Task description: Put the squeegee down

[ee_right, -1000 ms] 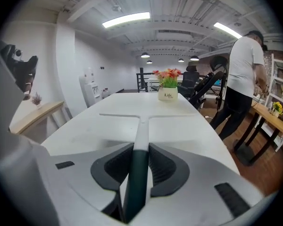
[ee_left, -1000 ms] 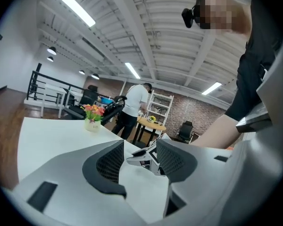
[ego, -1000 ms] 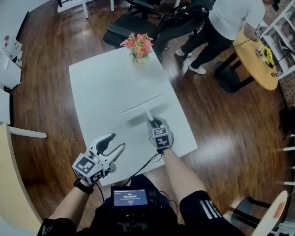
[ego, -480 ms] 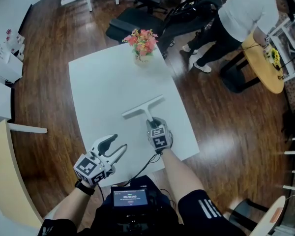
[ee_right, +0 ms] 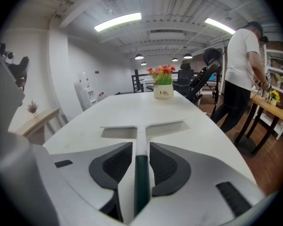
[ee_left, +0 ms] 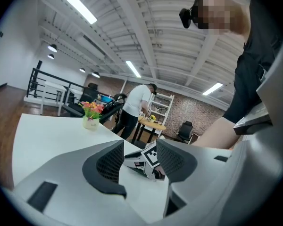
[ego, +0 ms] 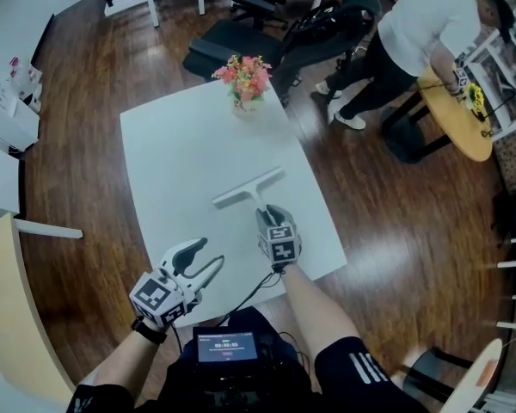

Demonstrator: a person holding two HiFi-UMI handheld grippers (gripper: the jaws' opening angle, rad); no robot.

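A white squeegee [ego: 249,187] lies across the white table [ego: 181,153], its blade pointing away from me. In the right gripper view the blade [ee_right: 165,125] sits low over the tabletop with a shadow under it. The dark green part of its handle runs back between the jaws. My right gripper [ego: 267,214] [ee_right: 140,147] is shut on that handle. My left gripper [ego: 209,254] [ee_left: 139,149] hovers open and empty near the table's front edge, to the left of the right one.
A vase of flowers [ego: 247,80] stands at the table's far end. The table's right edge is close to the right gripper. Beyond it a person [ego: 413,33] bends over a round yellow table [ego: 456,119]. Black office chairs [ego: 241,33] stand behind.
Almost nothing: the squeegee and right gripper hold their place. The left gripper has drifted slightly toward the right.
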